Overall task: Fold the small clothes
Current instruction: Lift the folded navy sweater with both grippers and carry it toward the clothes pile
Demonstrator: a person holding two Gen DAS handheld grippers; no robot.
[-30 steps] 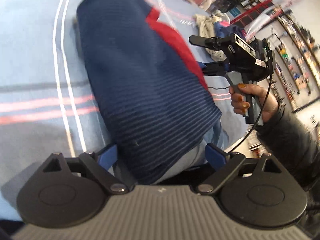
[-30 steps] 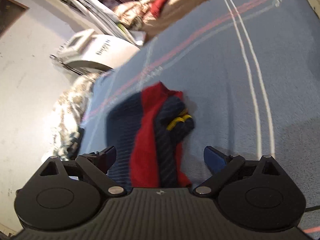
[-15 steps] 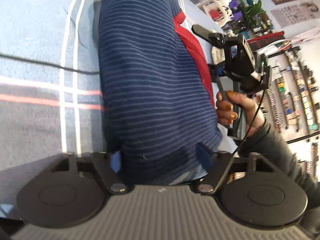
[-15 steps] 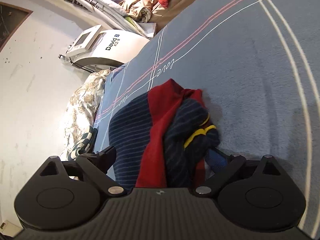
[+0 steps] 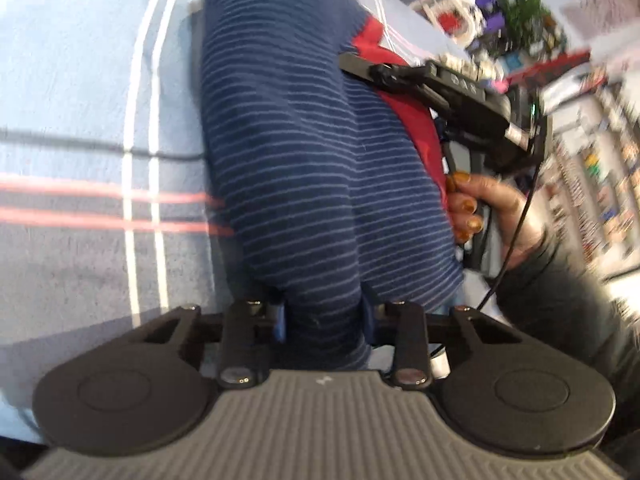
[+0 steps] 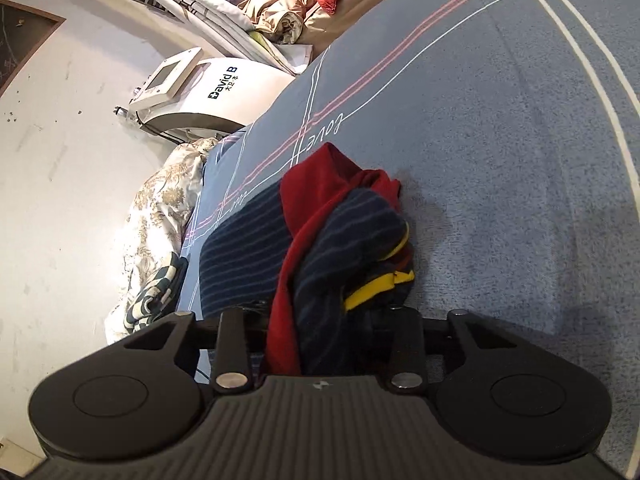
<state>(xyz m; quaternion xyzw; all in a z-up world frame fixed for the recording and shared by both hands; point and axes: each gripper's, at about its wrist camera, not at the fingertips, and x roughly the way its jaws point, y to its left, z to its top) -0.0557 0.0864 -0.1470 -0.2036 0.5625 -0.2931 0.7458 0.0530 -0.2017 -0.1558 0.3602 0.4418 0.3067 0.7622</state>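
Observation:
A small navy garment with thin pale stripes, a red panel and yellow trim lies on a blue bed cover. My left gripper has the garment's near striped edge bunched between its blue pads, and its jaws are closing on it. My right gripper is at the other side of the garment. Its jaws are closing too, and the rumpled red and navy fabric fills the gap from finger to finger. In the left wrist view a person's hand holds that gripper's handle beside the red panel.
The blue cover, marked with white and pink lines, stretches far to the right. Off its far edge stand a white machine, a floral quilt and piled bedding. Shelves of goods blur behind the hand.
Both pairs of jaws have narrowed from wide open onto the garment. The right gripper came forward and down until the red and navy bunch sat between its fingers. The left one stayed at the striped edge.

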